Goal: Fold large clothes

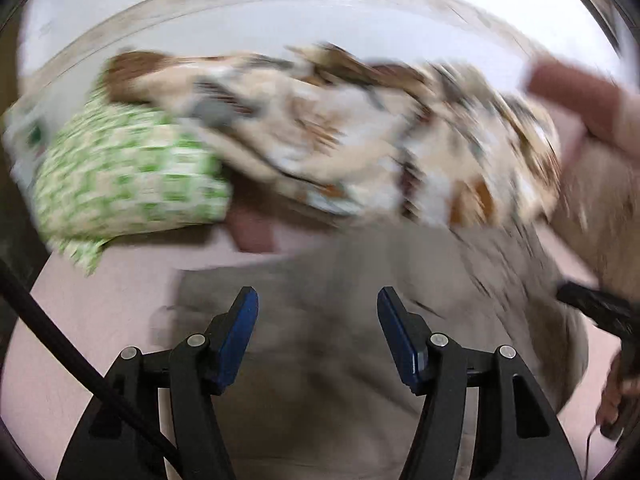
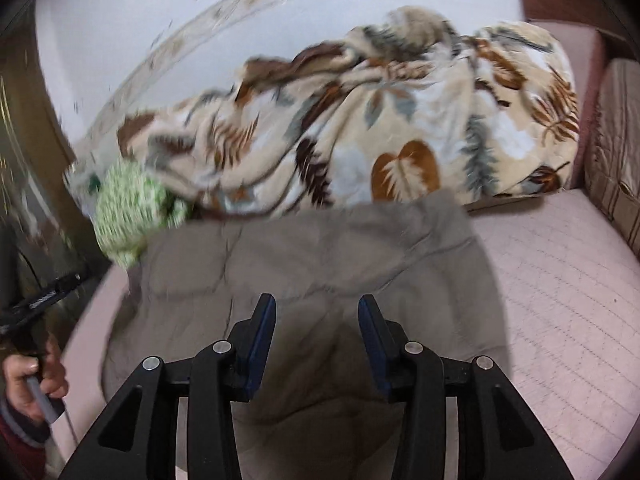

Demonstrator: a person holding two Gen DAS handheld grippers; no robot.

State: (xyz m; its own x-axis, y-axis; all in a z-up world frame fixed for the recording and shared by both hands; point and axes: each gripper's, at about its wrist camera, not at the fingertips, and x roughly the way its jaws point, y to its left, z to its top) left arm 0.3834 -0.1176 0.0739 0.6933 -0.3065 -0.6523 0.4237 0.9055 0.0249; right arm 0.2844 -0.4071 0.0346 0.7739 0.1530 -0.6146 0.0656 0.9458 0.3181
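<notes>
Lying flat on the pink bed (image 2: 560, 300), the grey-brown garment (image 2: 320, 248) is stretching left to right directly below and ahead of both grippers, the left gripper (image 1: 318, 300) and right gripper (image 2: 317, 308) hovering with jaws parted, gripping nothing, neither one clearly nearer.

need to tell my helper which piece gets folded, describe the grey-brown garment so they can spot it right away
Start at the pink quilted bed. Along its far side lies a heaped leaf-print blanket, with a green-and-white checked bundle at its left end. The grey-brown garment lies spread flat in front of both, the only plain, unpatterned cloth there.
</notes>
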